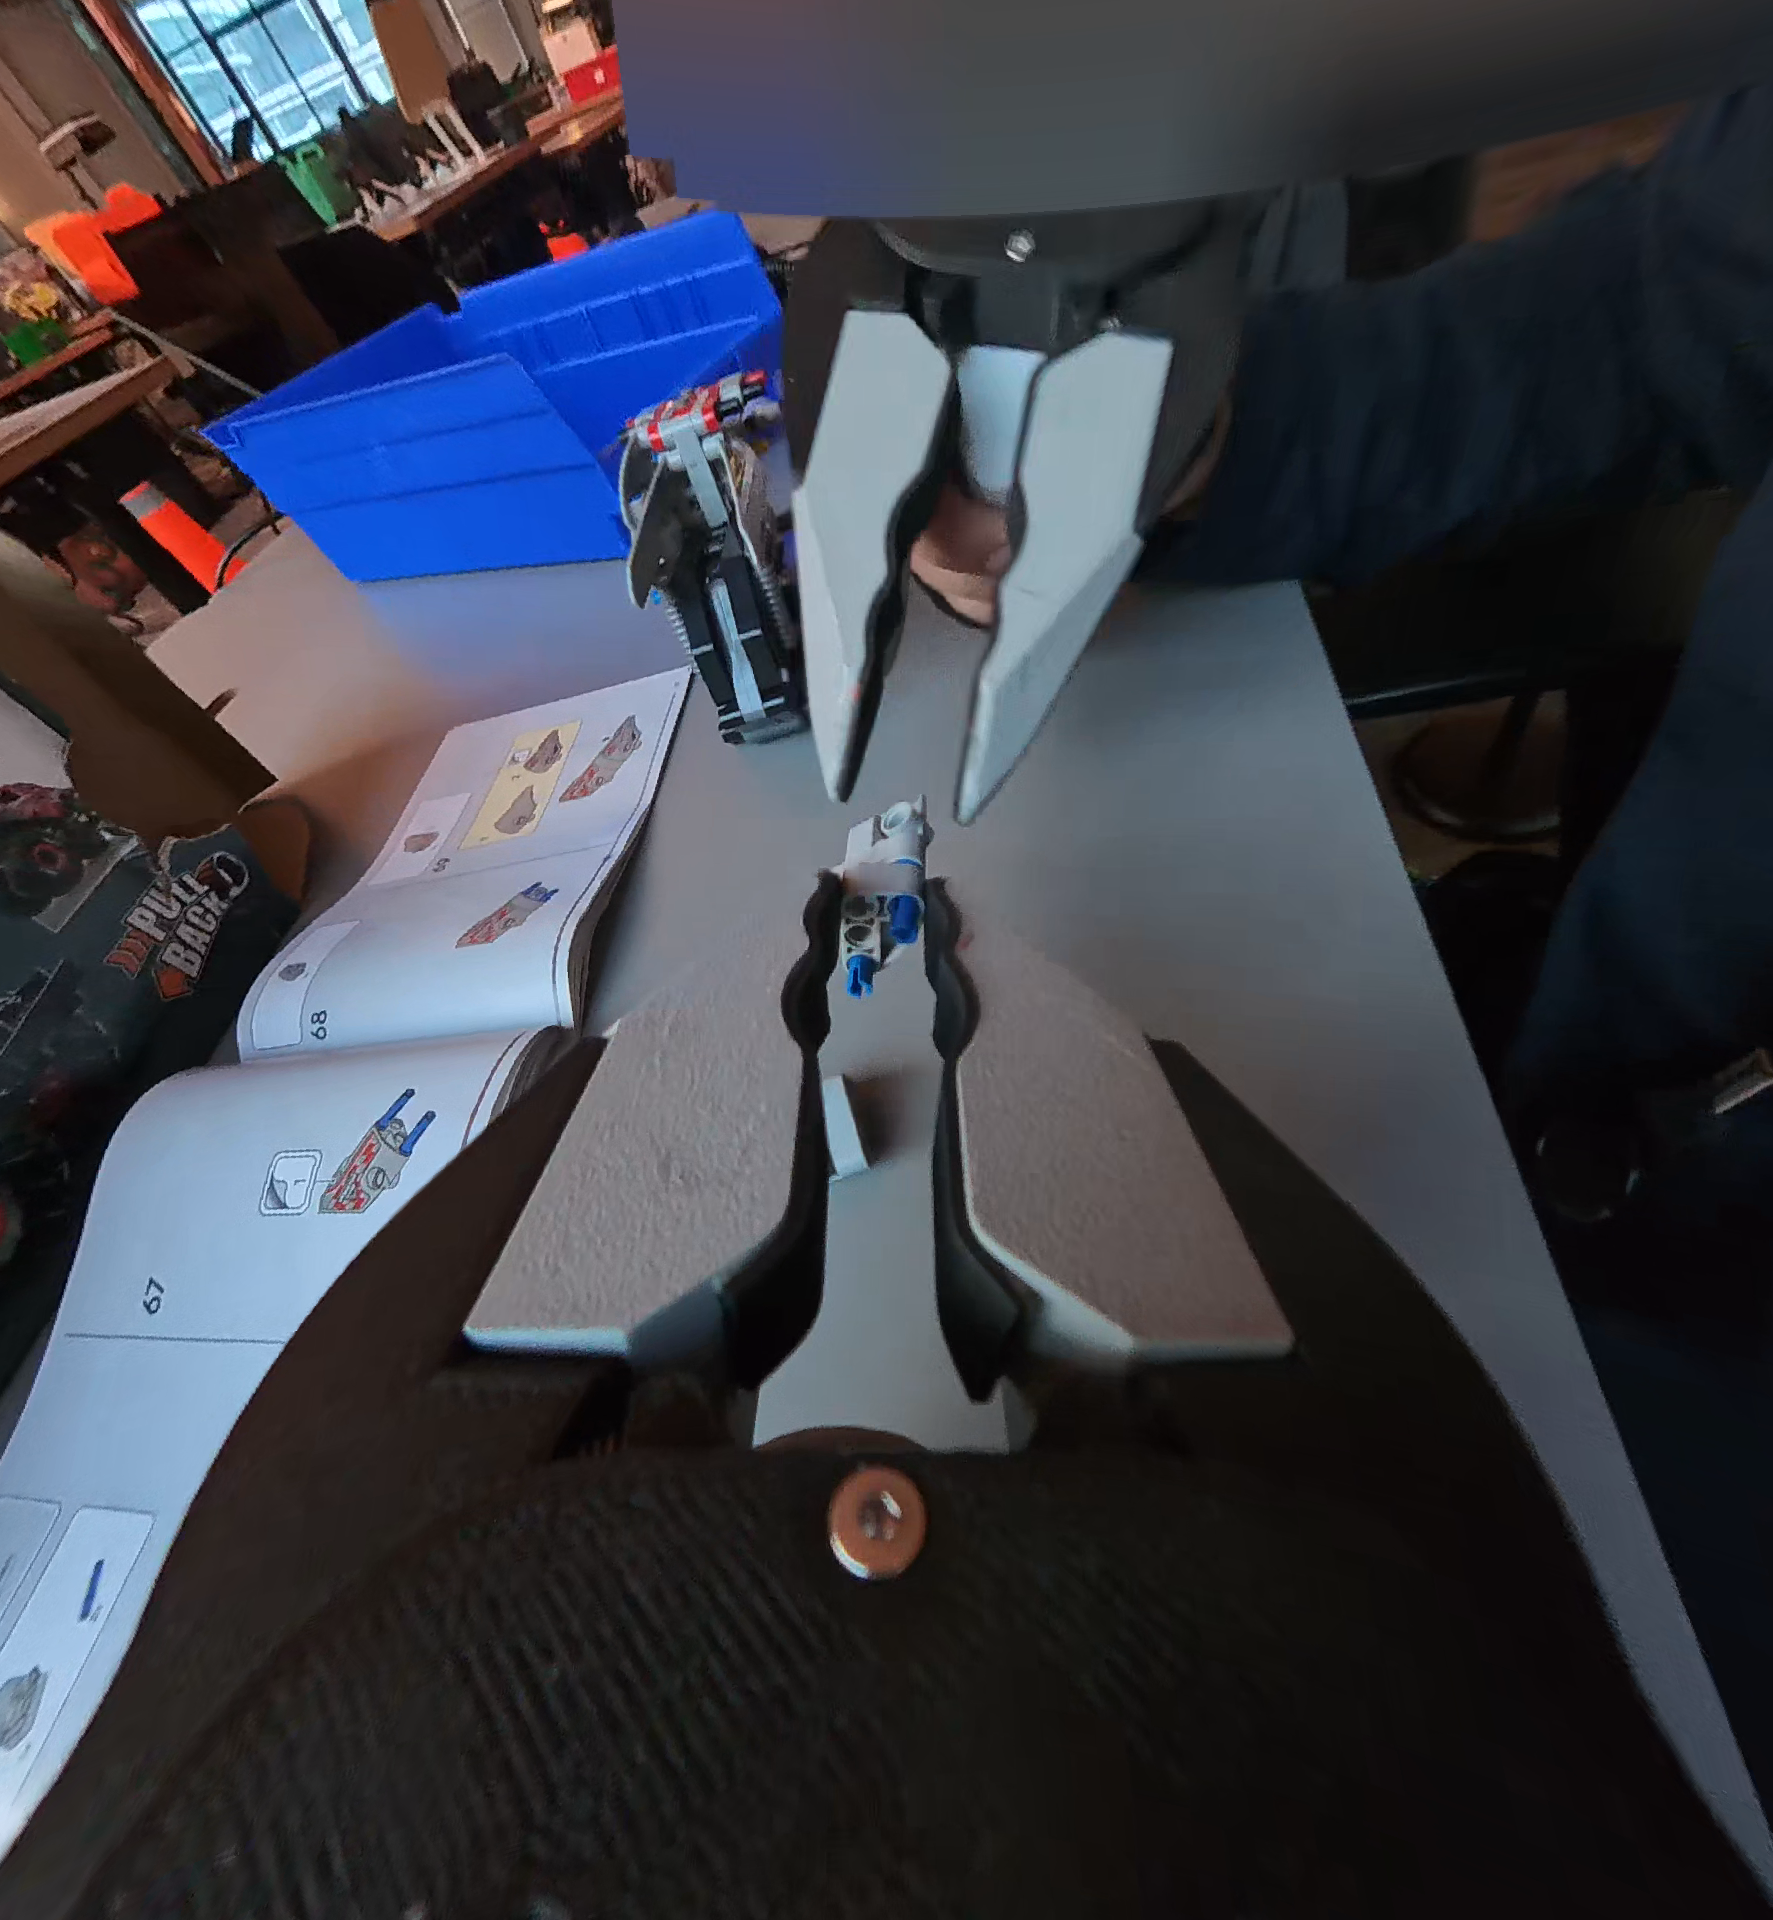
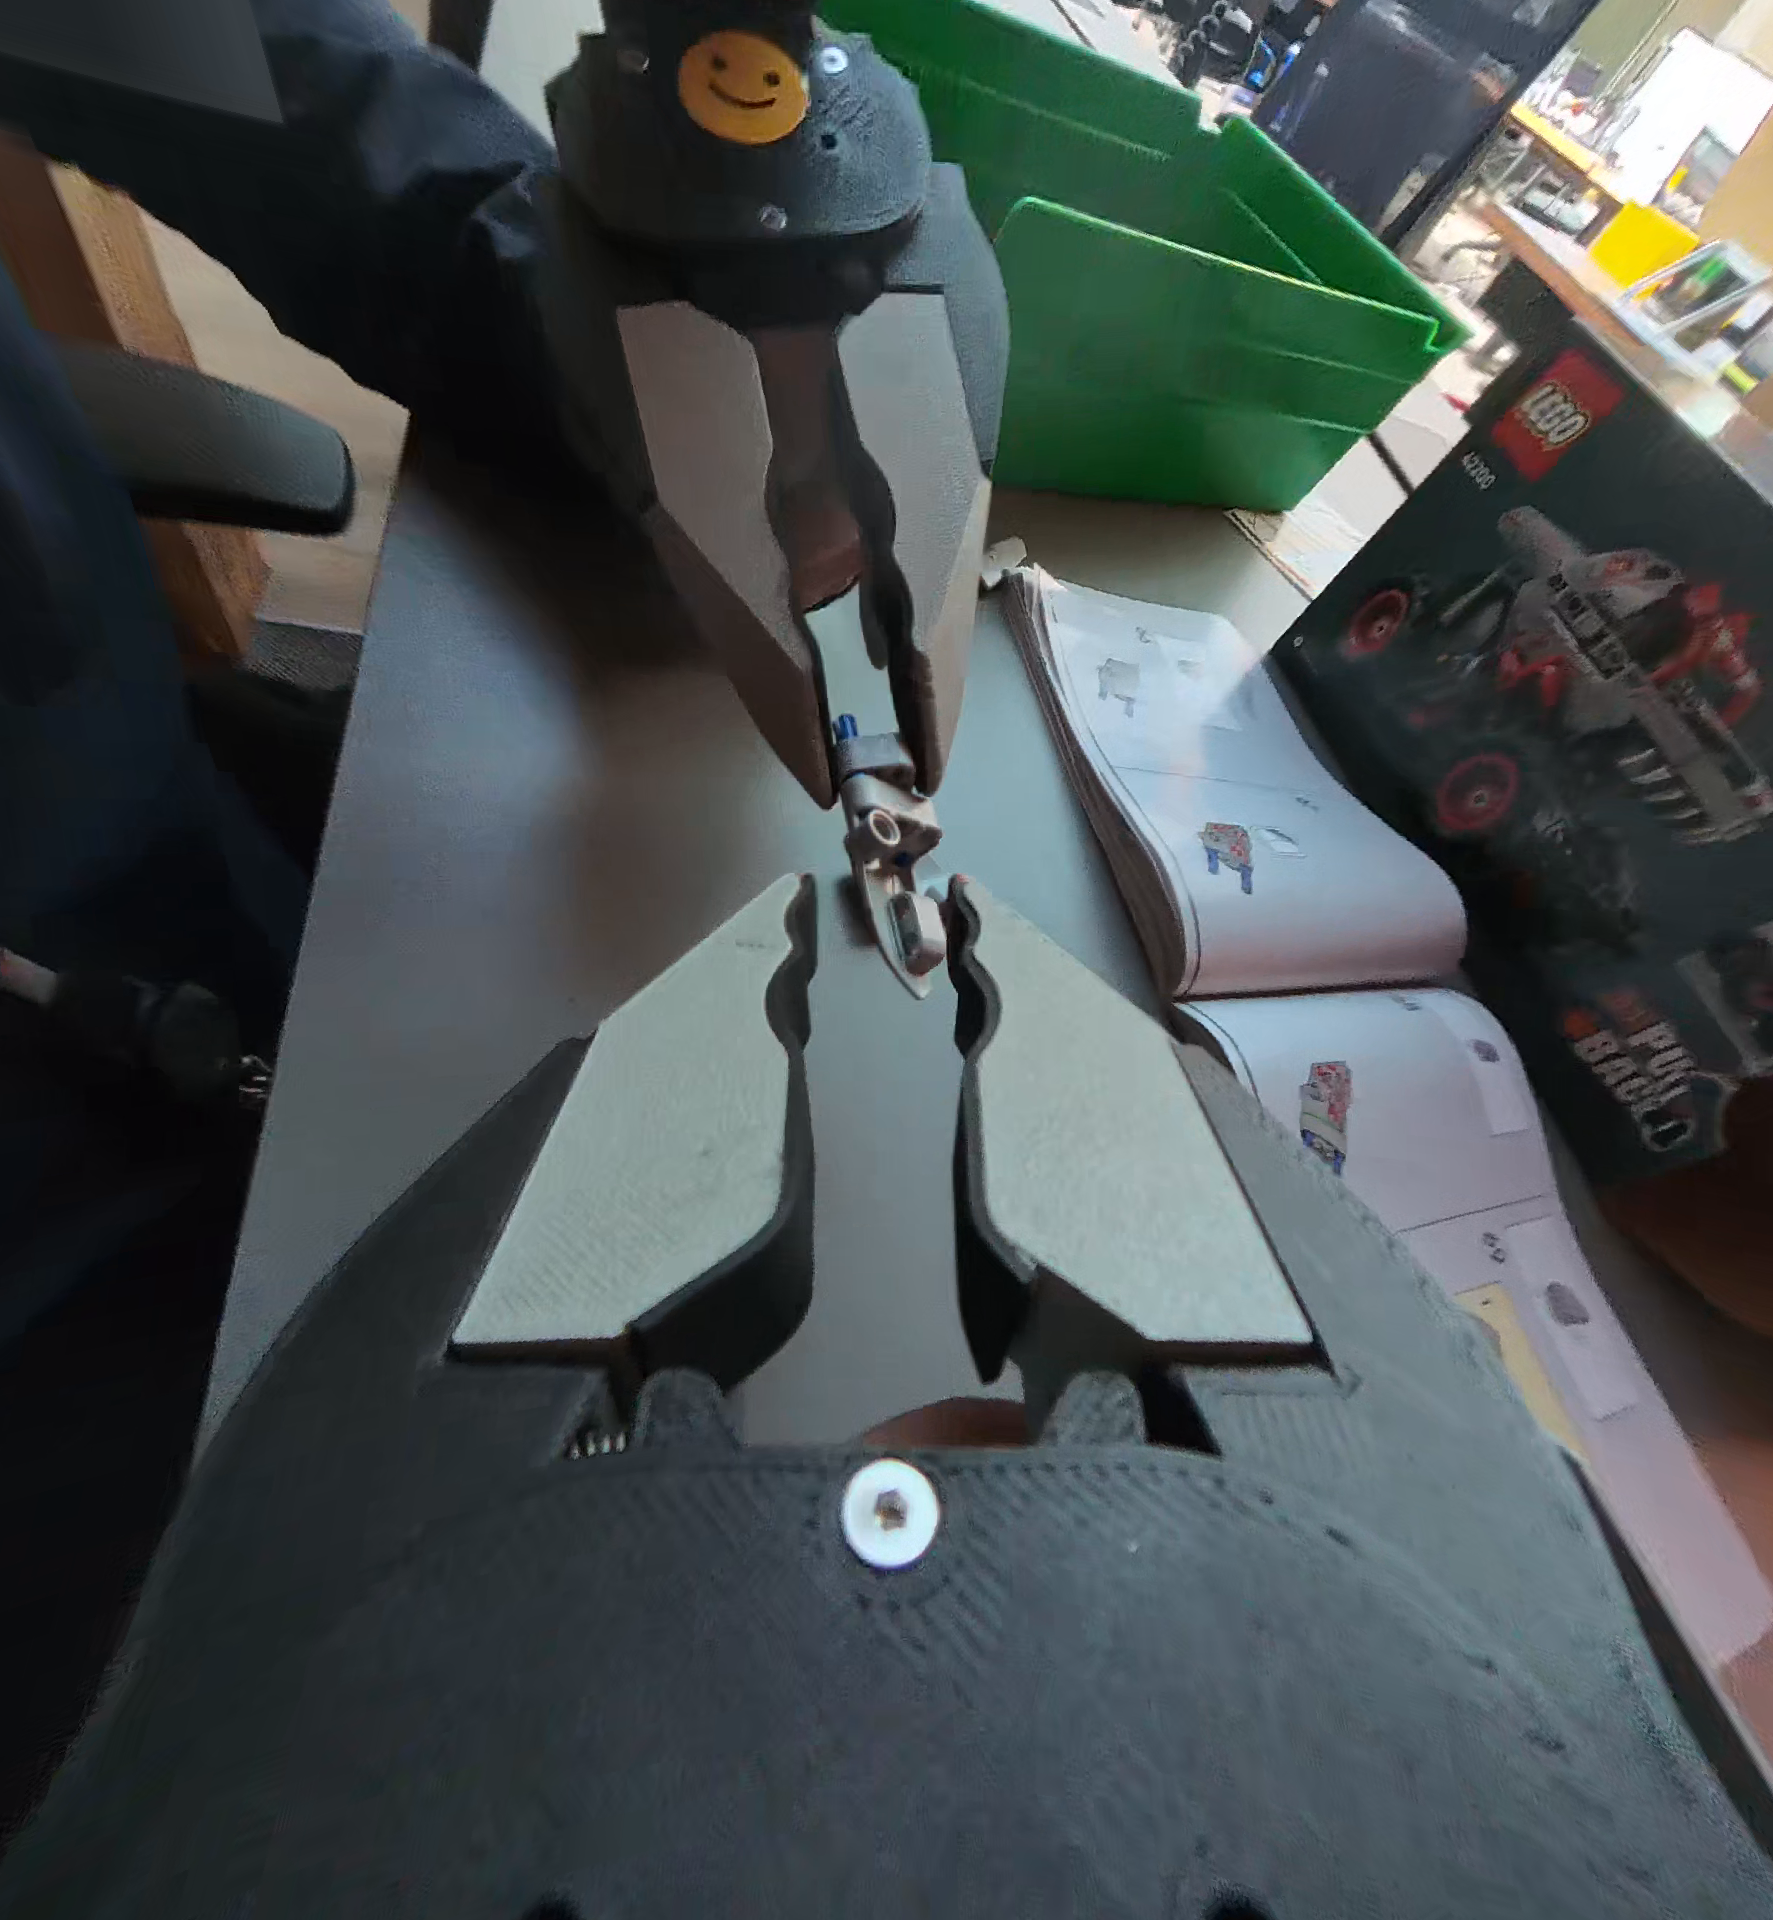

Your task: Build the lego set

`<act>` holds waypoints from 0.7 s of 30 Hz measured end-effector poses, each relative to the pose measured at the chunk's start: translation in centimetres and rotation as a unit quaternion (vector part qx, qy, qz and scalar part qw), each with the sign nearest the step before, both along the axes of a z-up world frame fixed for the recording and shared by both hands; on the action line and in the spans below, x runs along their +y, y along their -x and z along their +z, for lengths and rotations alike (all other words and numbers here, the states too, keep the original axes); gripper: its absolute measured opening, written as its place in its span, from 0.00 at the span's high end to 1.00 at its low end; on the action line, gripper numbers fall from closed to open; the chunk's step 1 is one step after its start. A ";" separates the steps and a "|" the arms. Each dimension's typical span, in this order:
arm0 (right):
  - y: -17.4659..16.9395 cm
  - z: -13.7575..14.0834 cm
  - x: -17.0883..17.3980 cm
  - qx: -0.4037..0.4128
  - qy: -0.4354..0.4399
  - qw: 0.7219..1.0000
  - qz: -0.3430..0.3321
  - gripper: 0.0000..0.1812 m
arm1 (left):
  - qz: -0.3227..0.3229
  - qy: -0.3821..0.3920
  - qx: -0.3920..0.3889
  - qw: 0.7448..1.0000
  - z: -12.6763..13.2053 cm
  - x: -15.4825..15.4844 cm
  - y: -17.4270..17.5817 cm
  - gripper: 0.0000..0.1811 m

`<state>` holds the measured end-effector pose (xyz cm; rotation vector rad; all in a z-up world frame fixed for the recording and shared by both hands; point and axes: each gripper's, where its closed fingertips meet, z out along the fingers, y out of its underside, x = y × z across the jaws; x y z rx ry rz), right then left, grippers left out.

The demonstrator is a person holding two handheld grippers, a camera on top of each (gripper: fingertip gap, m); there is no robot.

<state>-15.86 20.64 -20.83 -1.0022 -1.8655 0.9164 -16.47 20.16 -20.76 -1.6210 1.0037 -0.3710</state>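
Note:
A small grey lego sub-assembly with blue pins is held above the grey table. My left gripper is shut on its lower end. In the right wrist view the left gripper comes down from the top and pinches the same assembly. My right gripper is open, with the assembly's pointed grey panel between its fingertips, close to the right-hand one. In the left wrist view the right gripper hangs from above with its tips either side of the assembly's top.
A partly built lego vehicle stands behind the grippers, in front of blue bins. An open instruction booklet and the lego box lie to one side. Green bins stand at the back. The table edge runs beside a person's dark sleeve. My two grippers' fingertips are within a few centimetres of each other.

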 end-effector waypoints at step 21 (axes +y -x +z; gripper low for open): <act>0.7 -1.9 -1.0 -0.067 0.078 0.994 0.023 0.97 | -0.003 0.082 -0.028 0.996 -0.7 0.2 -0.7 0.92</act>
